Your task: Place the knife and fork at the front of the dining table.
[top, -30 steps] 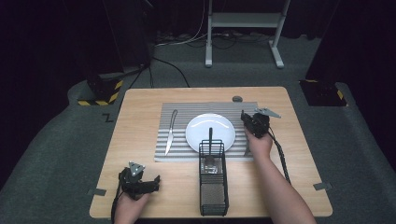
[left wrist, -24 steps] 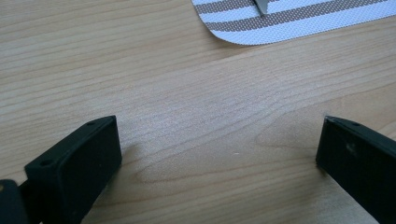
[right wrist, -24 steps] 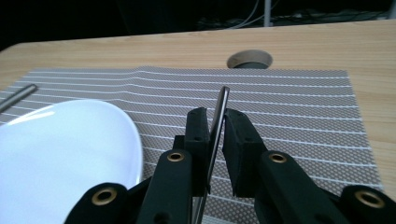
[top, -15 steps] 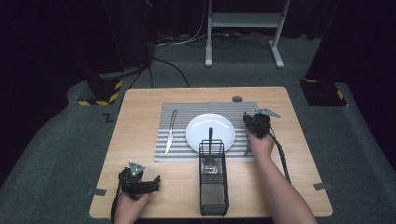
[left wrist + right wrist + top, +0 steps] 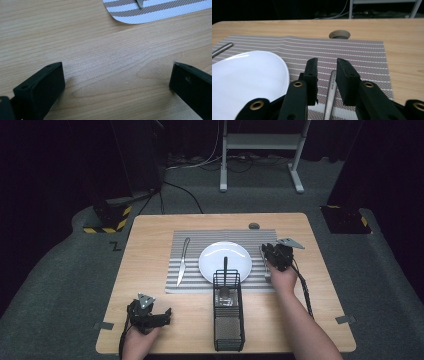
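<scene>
High view, done so far: a knife lies on the striped placemat left of the white plate, and a steel utensil lies on the mat just right of the plate, under my right gripper
High view, left to do: one dark-handled piece stands in the wire caddy on the counter, so I judge the setting mostly laid, with that piece yet to come out
High view, left side: my left gripper rests near the counter's near left corner, well apart from the mat
High view, writing: a Z-shaped mark on the grey floor beside the counter; nothing else readable

Left gripper view, fingers: both fingers stand wide apart over bare wood, nothing between them
Left gripper view, surroundings: a corner of the placemat lies ahead
Left gripper view, writing: none

Right gripper view, fingers: my fingers have just been opening; the steel utensil lies between them on the mat, with a gap at each side, so I read it as let go
Right gripper view, placing: the handle runs alongside the plate, near but not touching
Right gripper view, writing: tiny stamped marks on the handle, too small to read
</scene>
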Available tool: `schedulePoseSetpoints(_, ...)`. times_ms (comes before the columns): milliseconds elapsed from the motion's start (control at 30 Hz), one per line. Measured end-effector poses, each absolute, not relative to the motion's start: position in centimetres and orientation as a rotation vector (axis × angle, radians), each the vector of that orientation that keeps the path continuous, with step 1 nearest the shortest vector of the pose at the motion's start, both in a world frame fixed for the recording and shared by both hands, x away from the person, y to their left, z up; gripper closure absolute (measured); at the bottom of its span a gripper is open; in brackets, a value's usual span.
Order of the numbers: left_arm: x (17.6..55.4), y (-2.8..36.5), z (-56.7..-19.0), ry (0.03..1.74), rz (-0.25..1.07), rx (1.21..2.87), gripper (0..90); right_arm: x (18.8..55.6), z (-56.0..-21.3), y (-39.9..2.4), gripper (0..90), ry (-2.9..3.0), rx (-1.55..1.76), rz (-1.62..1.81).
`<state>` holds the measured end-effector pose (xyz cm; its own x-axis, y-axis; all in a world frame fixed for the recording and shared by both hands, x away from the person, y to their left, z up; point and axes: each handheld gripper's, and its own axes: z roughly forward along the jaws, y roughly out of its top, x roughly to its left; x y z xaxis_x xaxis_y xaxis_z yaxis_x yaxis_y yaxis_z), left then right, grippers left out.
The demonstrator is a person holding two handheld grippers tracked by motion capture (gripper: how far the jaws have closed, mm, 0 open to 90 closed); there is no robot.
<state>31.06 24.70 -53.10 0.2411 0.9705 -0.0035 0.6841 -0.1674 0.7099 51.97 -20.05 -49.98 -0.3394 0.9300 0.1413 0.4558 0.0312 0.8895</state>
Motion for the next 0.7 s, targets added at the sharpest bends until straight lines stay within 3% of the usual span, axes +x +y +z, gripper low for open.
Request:
schedulePoseSetpoints(133,31.1,24.7,-53.1,1.508,0.624,1.925,0.2,49.5,-49.0,-20.5,69.1,1.816,1.328,1.240)
schedulePoseSetpoints(500,31.1,24.7,-53.1,1.506,0.623,1.927,0.2,42.7,-49.7,-21.8,82.8,1.871,1.354,1.088)
schedulePoseSetpoints(700,31.0,24.7,-53.1,1.503,0.622,1.930,0.0,41.8,-50.9,-22.2,83.4,1.944,1.434,0.970)
